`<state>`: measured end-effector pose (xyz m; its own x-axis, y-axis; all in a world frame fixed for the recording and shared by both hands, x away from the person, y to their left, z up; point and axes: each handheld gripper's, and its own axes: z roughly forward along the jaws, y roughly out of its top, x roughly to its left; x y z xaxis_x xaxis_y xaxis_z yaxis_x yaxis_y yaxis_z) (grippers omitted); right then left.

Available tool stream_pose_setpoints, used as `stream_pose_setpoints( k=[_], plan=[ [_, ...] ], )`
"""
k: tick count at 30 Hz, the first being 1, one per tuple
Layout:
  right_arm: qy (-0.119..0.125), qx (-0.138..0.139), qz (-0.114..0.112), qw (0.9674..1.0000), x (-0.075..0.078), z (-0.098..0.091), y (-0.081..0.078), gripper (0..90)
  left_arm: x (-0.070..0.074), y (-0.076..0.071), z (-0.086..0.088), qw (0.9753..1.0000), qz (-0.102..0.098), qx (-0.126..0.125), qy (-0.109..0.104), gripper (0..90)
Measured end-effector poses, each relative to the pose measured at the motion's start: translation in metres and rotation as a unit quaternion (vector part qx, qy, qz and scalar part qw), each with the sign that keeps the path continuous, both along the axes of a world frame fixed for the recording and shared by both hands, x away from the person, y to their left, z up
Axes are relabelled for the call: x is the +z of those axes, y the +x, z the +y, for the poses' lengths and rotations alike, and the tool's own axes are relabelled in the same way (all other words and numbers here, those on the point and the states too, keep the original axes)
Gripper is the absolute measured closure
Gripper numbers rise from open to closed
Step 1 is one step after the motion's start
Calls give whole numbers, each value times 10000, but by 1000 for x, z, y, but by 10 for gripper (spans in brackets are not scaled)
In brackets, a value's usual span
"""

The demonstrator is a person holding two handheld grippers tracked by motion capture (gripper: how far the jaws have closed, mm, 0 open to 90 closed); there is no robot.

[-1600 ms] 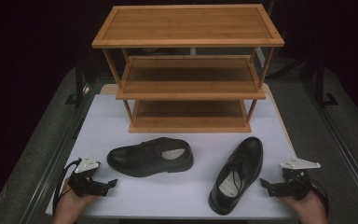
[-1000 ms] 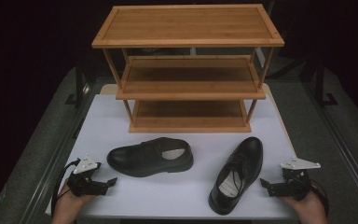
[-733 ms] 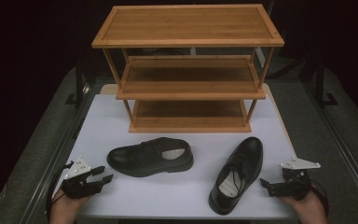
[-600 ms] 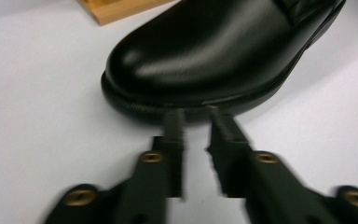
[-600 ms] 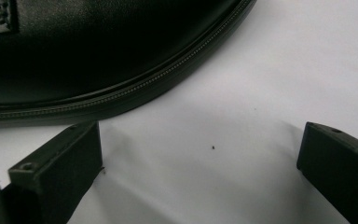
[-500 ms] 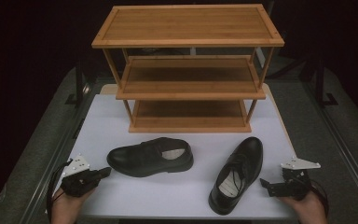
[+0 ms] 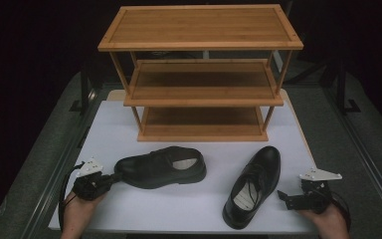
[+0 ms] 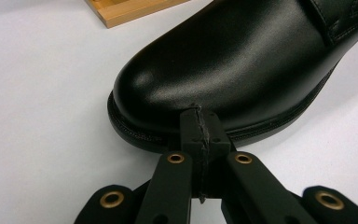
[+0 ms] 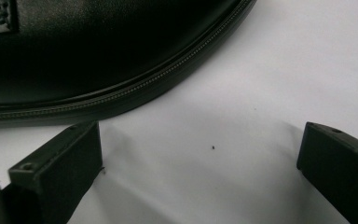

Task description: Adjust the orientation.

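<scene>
Two black leather shoes lie on the white board [image 7: 179, 206]. One shoe [image 7: 161, 167] lies sideways with its toe to the left; the other shoe [image 7: 253, 186] points away at the right. My left gripper [image 7: 113, 177] sits at the sideways shoe's toe [image 8: 233, 70]. Its jaws are pressed together with nothing between them, and its tips [image 8: 199, 119] rest against the toe's sole edge. My right gripper [image 7: 284, 197] lies low beside the right shoe's heel [image 9: 98, 51]. The right gripper [image 9: 200, 154] is open, with only bare board between its pads.
A three-tier wooden shoe rack [image 7: 201, 74] stands at the back of the board, its shelves bare; its bottom corner [image 8: 130, 7] lies beyond the toe. Dark grey table [image 7: 45, 149] surrounds the board. A hand [image 7: 77, 214] holds each gripper at the front edge.
The left gripper dipped toward the front edge, then came up and right to the shoe's toe, and its jaws went from open to shut. The right gripper and both shoes stayed put.
</scene>
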<state>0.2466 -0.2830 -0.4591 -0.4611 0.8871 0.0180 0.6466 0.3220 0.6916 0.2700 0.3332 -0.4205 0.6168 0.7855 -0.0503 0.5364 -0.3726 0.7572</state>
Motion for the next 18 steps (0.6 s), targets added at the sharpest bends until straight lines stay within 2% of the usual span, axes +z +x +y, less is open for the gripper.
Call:
stream_pose_setpoints(
  k=[7, 10, 14, 18],
  plan=[
    [-1, 2, -2, 10000, 0, 0, 0, 0, 2, 8, 0, 10000, 24, 40, 83, 900],
    [-1, 0, -4, 10000, 0, 0, 0, 0, 4, 13, -1, 10000, 17, 69, -1, 900],
    [1, 0, -4, 10000, 0, 0, 0, 0, 5, 23, -2, 9999, -13, 99, 37, 900],
    [5, 1, -2, 10000, 0, 0, 0, 0, 5, 32, -2, 9999, 8, 149, -30, 900]
  ],
)
